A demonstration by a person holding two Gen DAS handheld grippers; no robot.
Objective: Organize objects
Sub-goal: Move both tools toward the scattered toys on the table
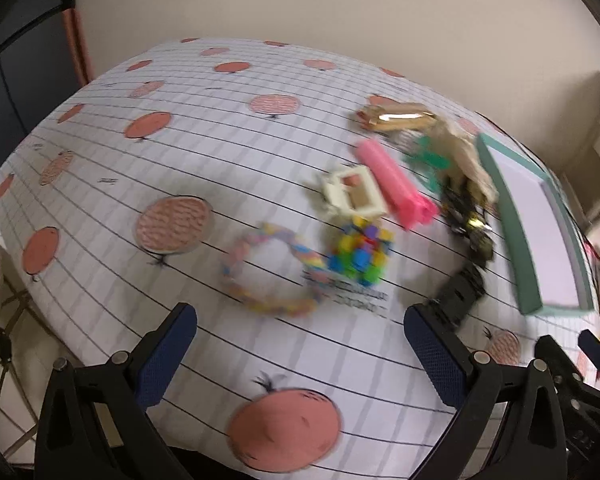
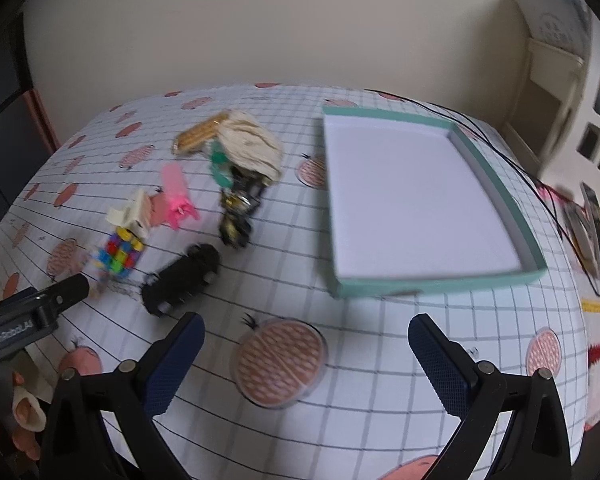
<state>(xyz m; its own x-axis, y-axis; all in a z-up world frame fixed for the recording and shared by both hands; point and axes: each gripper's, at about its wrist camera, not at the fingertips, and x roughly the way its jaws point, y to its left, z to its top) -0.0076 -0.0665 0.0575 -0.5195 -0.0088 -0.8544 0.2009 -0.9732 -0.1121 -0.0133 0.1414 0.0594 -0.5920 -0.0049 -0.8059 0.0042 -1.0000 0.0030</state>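
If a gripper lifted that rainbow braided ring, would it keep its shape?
Probably not. The braided ring looks like soft woven cord lying flat on the tablecloth, so it would likely sag, seems light, and shouldn't roll.

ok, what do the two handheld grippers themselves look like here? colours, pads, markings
Both match: black plastic frames with silver pivot bolts, and two fingers faced with dark blue, fine-textured pads. Left gripper, right gripper. In the right wrist view the left gripper's black body carries white "GenRobot.AI" lettering. No cables visible on either.
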